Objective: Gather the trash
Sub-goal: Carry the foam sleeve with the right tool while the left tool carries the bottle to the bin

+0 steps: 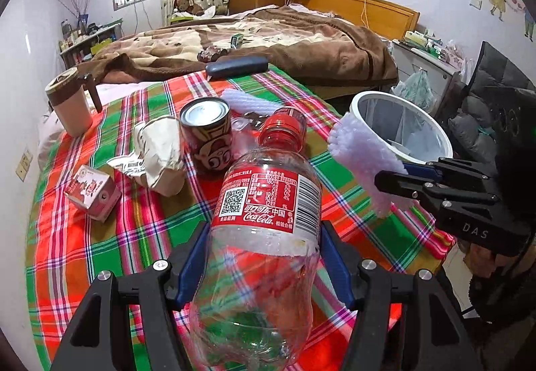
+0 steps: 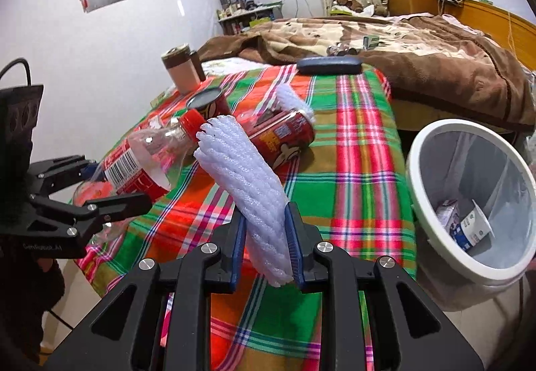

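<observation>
The left gripper (image 1: 264, 267) is clamped on an empty cola bottle (image 1: 264, 213), its blue pads squeezing the clear body below the label, the red cap pointing away toward the far cans. The right gripper (image 2: 264, 250) pinches a white foam net (image 2: 248, 190) near its lower end, the rest slanting up and left above the plaid cloth (image 2: 351, 176). The white bin (image 2: 432, 217) stands just right of the table, cartons (image 2: 465, 227) in its bottom. A carton (image 1: 93, 193), crumpled wrapper (image 1: 160, 153) and upright can (image 1: 207, 136) lie left of the bottle.
</observation>
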A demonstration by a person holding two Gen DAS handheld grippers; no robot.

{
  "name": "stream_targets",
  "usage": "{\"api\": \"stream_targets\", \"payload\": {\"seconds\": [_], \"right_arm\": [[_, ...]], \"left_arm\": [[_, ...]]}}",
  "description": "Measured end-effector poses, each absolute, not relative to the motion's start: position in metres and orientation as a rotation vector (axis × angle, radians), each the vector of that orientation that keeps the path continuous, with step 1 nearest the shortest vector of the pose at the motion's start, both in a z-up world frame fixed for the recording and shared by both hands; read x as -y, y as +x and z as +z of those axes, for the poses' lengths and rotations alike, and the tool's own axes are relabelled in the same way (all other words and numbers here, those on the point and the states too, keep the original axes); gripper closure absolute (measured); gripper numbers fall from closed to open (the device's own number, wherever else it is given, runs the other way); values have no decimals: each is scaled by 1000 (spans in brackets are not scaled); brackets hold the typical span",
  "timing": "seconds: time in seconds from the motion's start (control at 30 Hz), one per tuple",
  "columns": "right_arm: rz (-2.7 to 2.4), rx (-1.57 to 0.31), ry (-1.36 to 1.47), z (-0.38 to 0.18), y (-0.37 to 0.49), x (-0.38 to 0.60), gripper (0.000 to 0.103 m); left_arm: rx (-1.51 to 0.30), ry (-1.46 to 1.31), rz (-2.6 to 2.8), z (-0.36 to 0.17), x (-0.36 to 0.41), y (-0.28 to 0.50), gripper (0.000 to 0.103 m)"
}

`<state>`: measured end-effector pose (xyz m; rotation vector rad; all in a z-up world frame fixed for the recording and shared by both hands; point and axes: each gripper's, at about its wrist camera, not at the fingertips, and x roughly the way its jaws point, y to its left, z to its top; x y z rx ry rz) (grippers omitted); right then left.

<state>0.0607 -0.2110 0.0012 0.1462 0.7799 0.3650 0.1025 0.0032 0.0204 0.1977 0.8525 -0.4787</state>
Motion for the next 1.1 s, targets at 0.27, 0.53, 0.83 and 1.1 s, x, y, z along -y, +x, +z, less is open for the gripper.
{"api": "stream_targets", "payload": {"seconds": [0.27,0.53,0.83,1.1], "right_arm": [[300,-738,202,10,56,242,79],[201,-704,241,15,56,281,79],[63,-677,276,20,59,324,79],[-48,-691,262,15,67,355,79]], "left_arm": [[-819,179,-518,32,24,100,39],[-788,174,-568,41,67,105,39],[-775,155,-675,48,130,118,39],[-813,150,-754,39,192,137,39]]}}
